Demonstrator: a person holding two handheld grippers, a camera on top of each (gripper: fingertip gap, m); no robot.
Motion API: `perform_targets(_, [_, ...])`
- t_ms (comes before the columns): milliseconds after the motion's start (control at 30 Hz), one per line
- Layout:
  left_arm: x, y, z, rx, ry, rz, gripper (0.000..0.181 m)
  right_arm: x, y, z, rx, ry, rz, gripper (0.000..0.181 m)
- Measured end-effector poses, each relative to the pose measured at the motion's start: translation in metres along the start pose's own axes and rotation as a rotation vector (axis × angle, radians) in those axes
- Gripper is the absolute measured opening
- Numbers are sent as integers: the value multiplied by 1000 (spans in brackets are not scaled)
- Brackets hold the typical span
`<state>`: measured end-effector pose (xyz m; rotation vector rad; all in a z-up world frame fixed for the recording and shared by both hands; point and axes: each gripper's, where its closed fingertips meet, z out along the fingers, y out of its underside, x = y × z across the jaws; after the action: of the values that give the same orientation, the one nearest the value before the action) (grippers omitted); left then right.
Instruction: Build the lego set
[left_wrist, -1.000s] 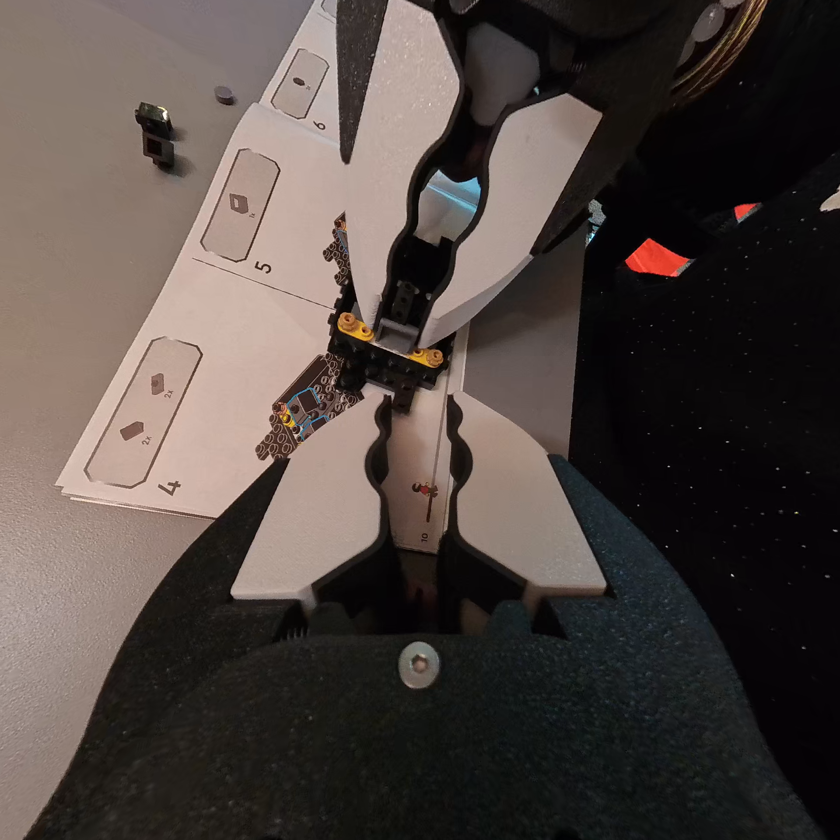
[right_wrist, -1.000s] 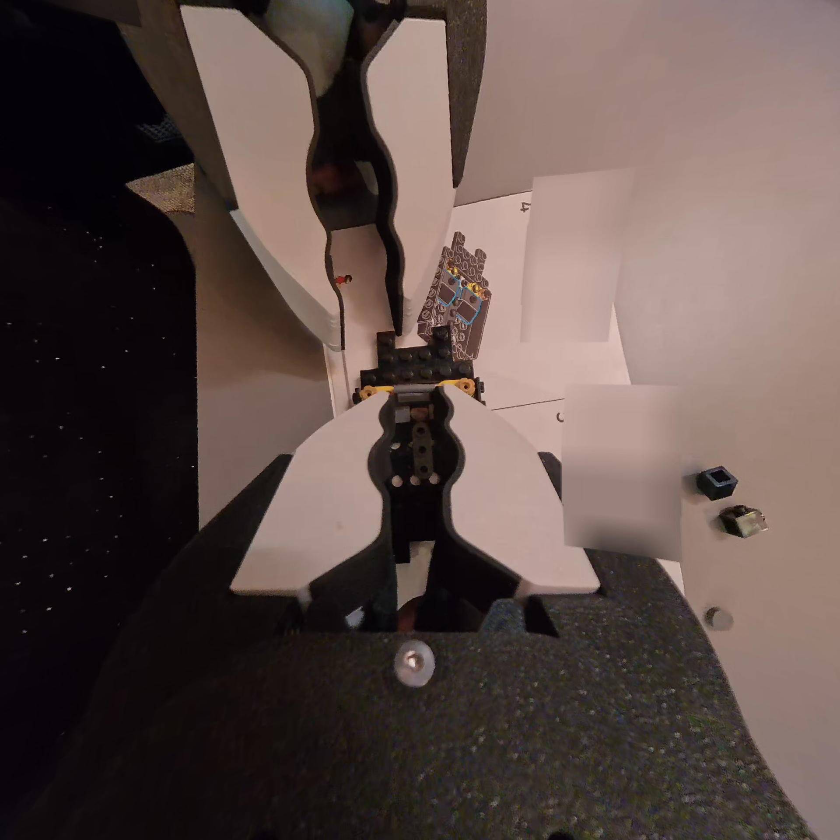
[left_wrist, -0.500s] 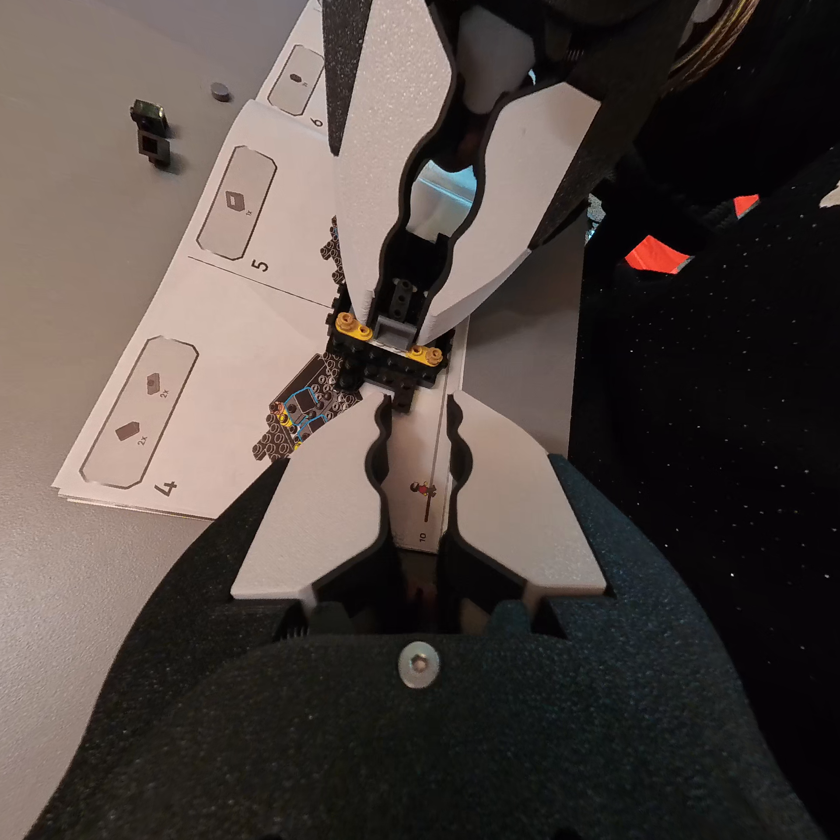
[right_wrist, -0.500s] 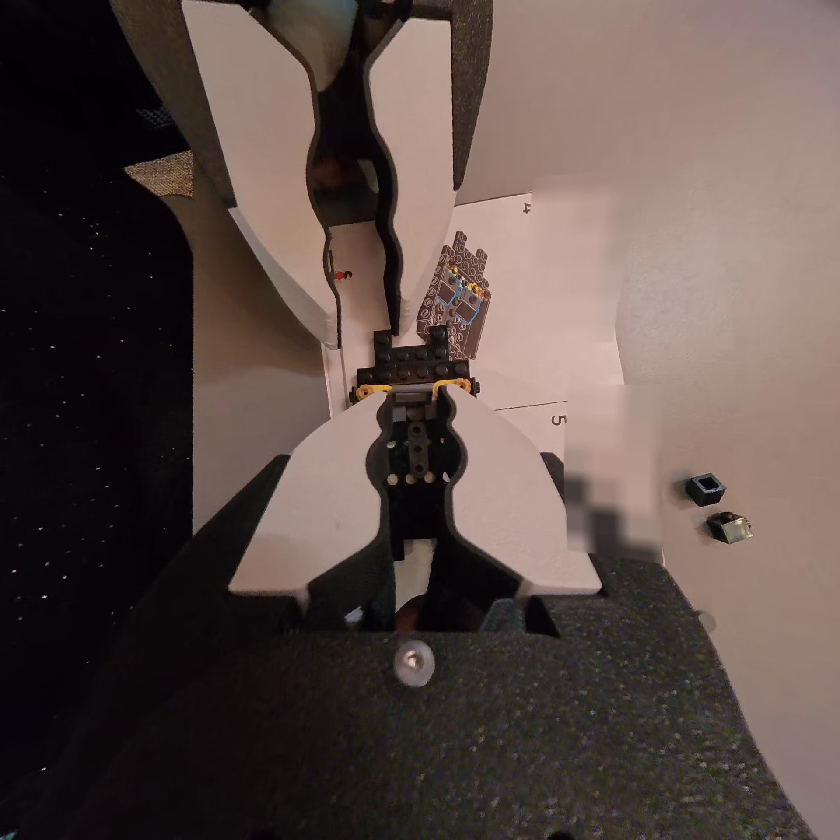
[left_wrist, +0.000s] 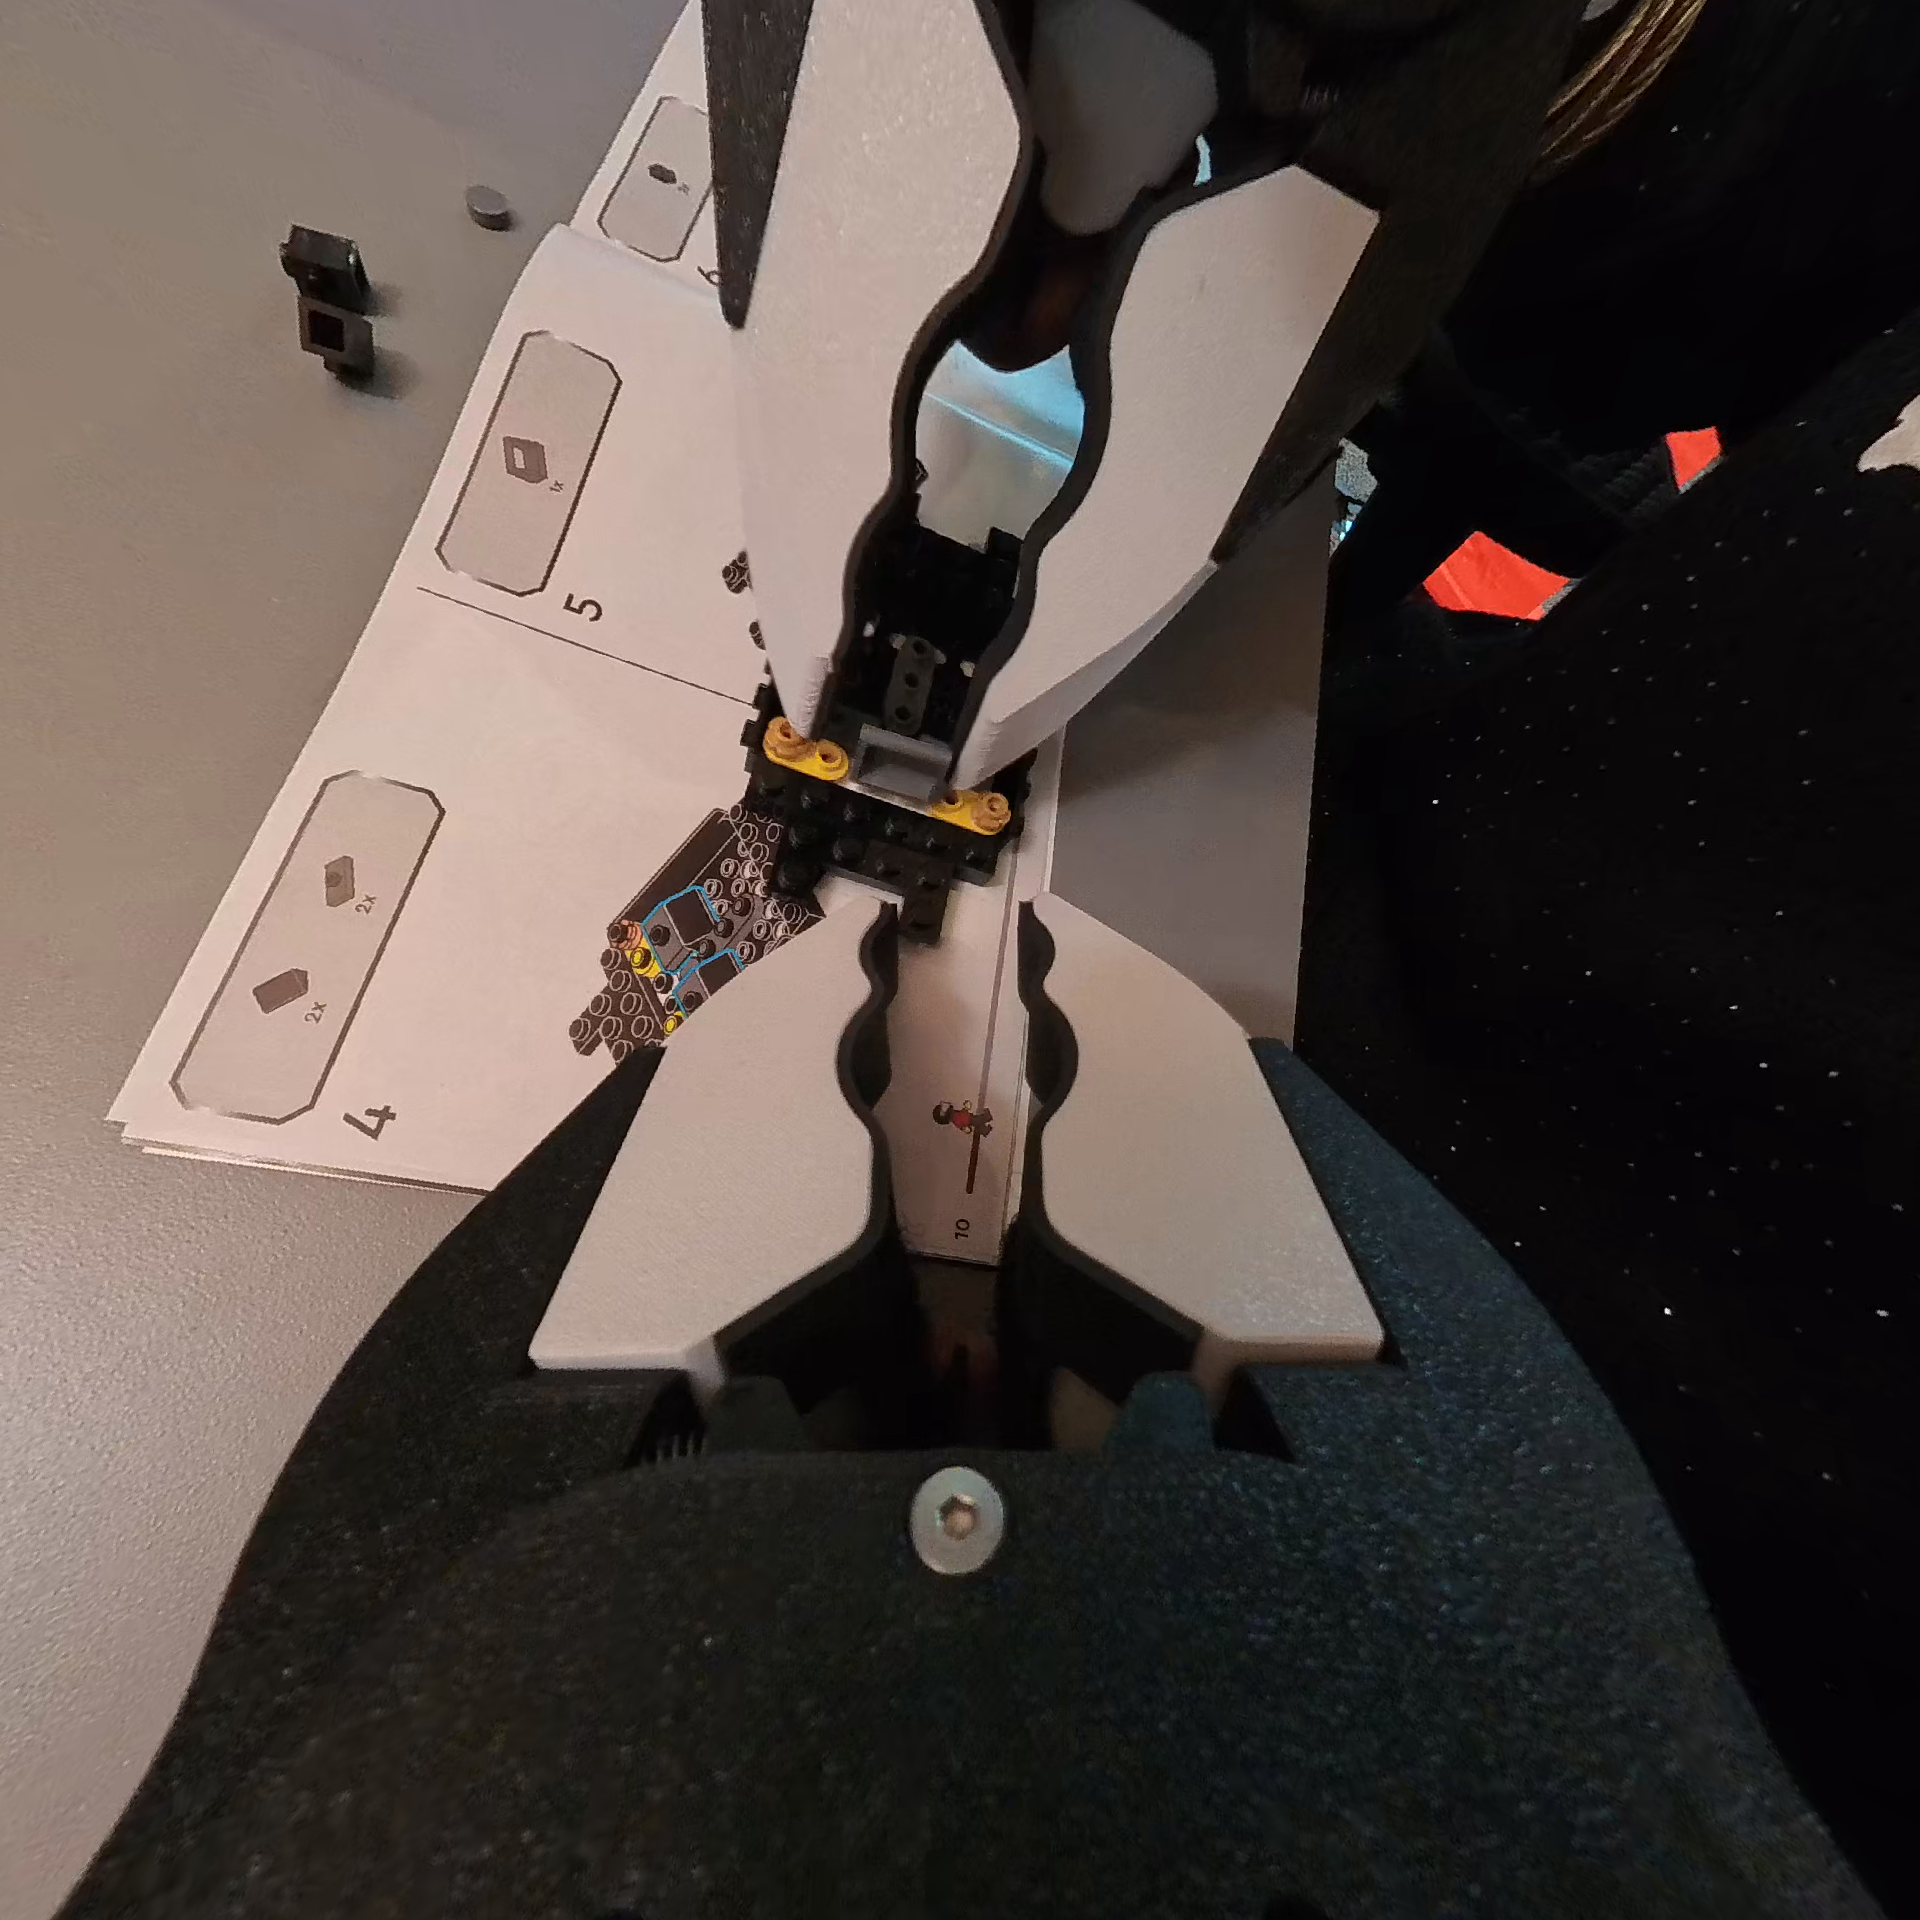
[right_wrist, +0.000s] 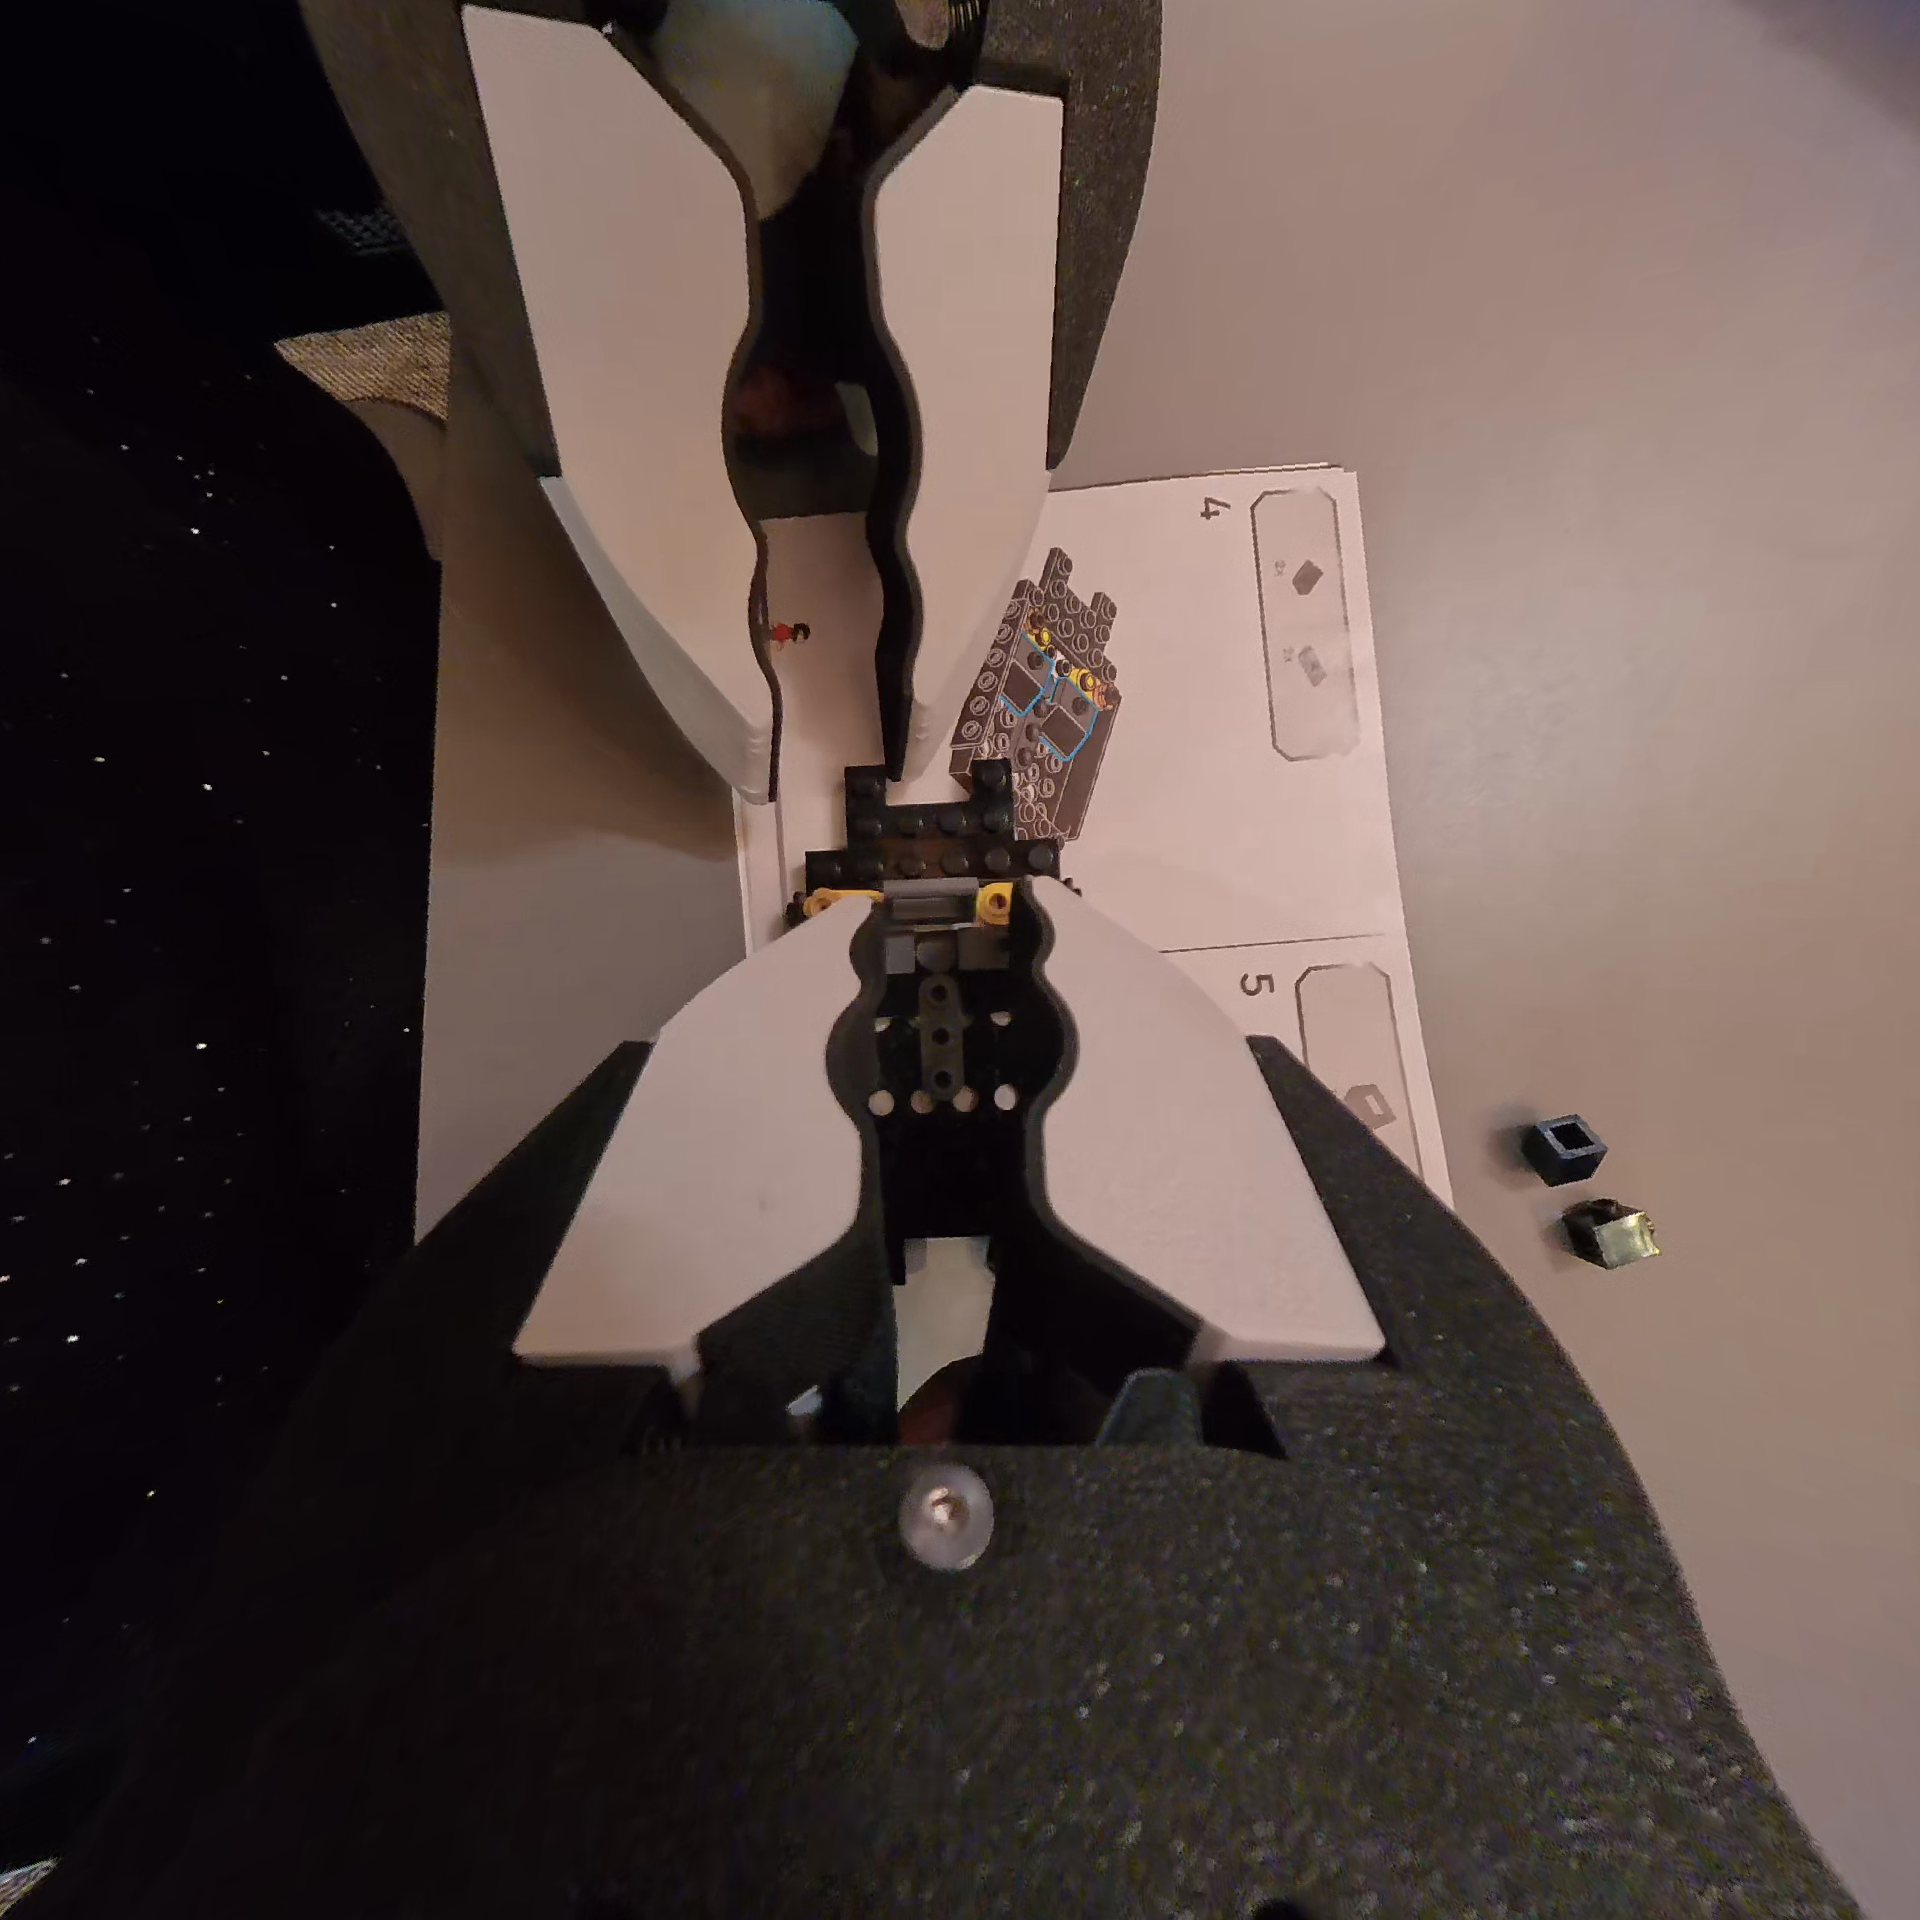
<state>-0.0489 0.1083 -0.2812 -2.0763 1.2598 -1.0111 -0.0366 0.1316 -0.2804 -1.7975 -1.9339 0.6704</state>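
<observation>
My right gripper (right_wrist: 951, 904) is shut on the black lego model (right_wrist: 935, 842), which has yellow plates and a grey brick (right_wrist: 928, 902) at its front. The model (left_wrist: 883, 831) is held just above the instruction booklet (left_wrist: 499, 831). My left gripper (left_wrist: 951, 914) faces it from the opposite side, open and empty. Its left fingertip (left_wrist: 868, 925) is next to a black tab of the model. In the right wrist view the left gripper (right_wrist: 836, 774) comes in from the top. In the left wrist view the right gripper (left_wrist: 888, 743) comes in from the top.
The booklet (right_wrist: 1195, 831) lies open on the grey table. A small black brick (left_wrist: 332, 332), a dark olive piece (left_wrist: 322, 255) and a round grey stud (left_wrist: 488, 205) lie loose beyond it. The brick (right_wrist: 1564, 1148) and olive piece (right_wrist: 1610, 1234) also show in the right wrist view. A person's dark speckled clothing (left_wrist: 1610, 1039) is beside the table edge. The grippers are tip to tip, or close to it.
The right gripper has shifted slightly with the model in it. The left gripper has stayed open in nearly the same place.
</observation>
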Motion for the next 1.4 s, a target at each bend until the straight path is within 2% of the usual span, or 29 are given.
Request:
perform_targets(600, [6,-19,-3,111,-24,144,20,3,0,0,-17,33,-22,31])
perform_targets(800, [8,-12,7,36,-23,161,26,3,0,1,-11,29,-21,31])
perform_targets(1400, [8,-12,13,18,-23,152,28,6,1,0,-11,23,-4,36])
